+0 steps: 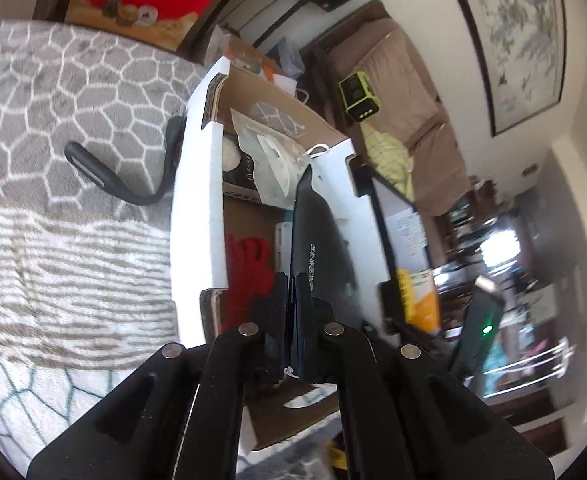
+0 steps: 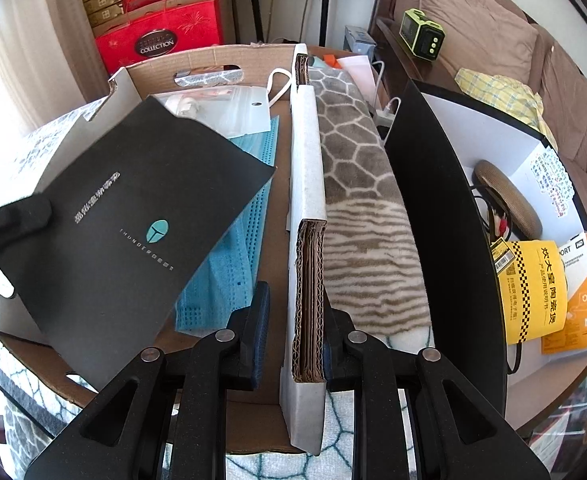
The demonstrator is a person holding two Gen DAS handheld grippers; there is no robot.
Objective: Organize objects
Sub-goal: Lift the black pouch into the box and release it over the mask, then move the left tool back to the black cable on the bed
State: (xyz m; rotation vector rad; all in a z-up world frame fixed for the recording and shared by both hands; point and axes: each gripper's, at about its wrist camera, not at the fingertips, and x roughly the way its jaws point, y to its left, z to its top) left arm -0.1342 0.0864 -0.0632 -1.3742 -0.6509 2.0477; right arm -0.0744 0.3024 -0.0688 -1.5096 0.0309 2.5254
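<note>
left gripper (image 1: 291, 292) clamped on black card (image 2: 133, 216); card hangs tilted over cardboard box (image 2: 213, 60), inside its walls, above blue masks (image 2: 229, 276) | long axis slants toward box's far left corner | right gripper (image 2: 295, 344) pinches box's near wall (image 2: 307, 288), steadying | judgement: left hand nearer; lower, release

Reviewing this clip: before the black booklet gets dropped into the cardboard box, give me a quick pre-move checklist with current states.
1. Left tongs clamped on black booklet: ok.
2. Booklet over the open cardboard box: ok.
3. Right tongs around the box's side wall, steadying it: ok.
4. Landing spot clear: not ok; blue masks and clear bag lie beneath.
5. Black neck light outside box, out of the way: ok.
</note>
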